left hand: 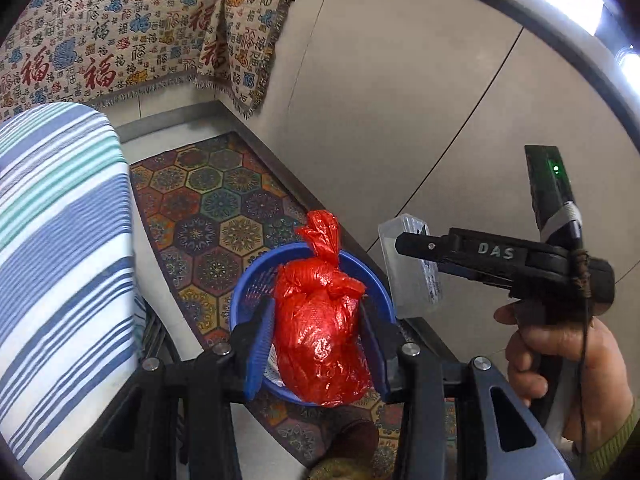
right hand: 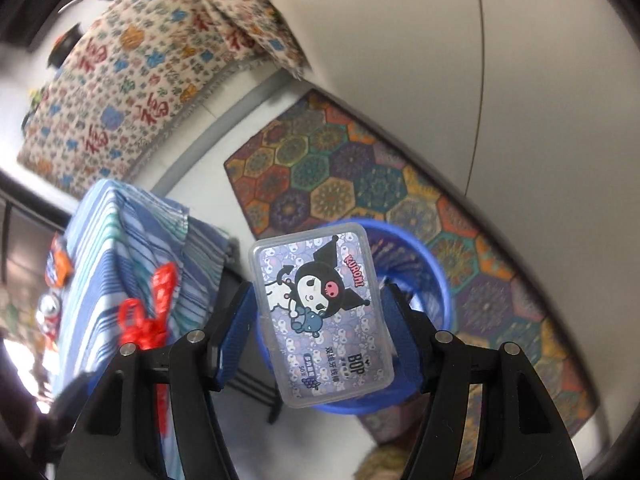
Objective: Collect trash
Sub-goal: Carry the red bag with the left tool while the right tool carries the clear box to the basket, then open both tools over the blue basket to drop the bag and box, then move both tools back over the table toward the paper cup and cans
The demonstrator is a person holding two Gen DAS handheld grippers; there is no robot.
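Red knotted plastic bag [left hand: 320,328], crinkled, glossy — above blue basket [left hand: 244,292]

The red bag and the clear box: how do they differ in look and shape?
The red bag is crinkled, opaque plastic knotted on top; the clear box is rigid, flat and rectangular with a cartoon label. Each is gripped by a hand-held gripper over the blue basket.
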